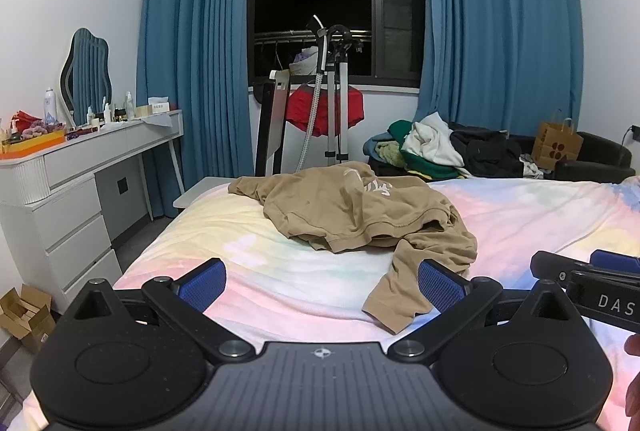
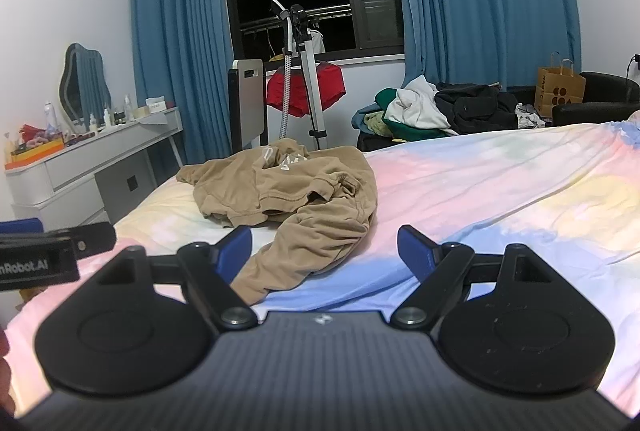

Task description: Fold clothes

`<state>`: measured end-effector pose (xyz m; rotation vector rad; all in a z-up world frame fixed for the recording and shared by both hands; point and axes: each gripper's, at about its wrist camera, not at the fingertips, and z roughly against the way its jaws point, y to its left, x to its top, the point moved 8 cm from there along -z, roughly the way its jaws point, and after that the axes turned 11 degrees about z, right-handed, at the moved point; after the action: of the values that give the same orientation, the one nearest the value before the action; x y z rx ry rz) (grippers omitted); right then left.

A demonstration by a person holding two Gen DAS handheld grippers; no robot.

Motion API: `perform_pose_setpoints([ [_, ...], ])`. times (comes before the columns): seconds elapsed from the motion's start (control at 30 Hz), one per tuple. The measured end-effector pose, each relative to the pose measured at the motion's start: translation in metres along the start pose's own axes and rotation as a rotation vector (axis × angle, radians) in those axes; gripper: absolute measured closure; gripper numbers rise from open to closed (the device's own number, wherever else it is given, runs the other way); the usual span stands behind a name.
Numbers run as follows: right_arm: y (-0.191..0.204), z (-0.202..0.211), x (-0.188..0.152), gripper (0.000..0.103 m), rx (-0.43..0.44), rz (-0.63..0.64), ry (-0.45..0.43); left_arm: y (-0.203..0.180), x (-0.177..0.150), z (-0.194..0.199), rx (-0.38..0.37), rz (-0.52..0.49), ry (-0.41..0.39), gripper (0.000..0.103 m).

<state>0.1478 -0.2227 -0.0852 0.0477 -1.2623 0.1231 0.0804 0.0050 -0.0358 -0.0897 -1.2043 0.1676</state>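
A: Left gripper is up over the near edge of the bed, blue pads spread wide, nothing between them.

B: Same story on the right gripper: fingers parted, empty, held above the sheet.

A: And the tan sweatshirt? It lies crumpled in a heap on the pastel bedspread, ahead of both tools, white lettering showing on top.

B: One sleeve trails out of the heap toward us. From the right wrist camera its cuff end runs down between the open fingers, closer to the left pad; whether it touches I can't tell.

A: From the left wrist camera that same sleeve sits just beside the right-hand pad.

B: Further out, a pile of clothes behind the bed, a brown paper bag next to it.

A: White dresser at left, blue curtains framing a dark window.
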Motion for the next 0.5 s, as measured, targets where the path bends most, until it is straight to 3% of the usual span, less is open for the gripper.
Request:
perform_pose_setpoints([
  [0.5, -0.004, 0.002, 0.001, 0.021, -0.001, -0.020, -0.003, 0.003, -0.010, -0.014, -0.006, -0.011, 0.014, 0.000],
])
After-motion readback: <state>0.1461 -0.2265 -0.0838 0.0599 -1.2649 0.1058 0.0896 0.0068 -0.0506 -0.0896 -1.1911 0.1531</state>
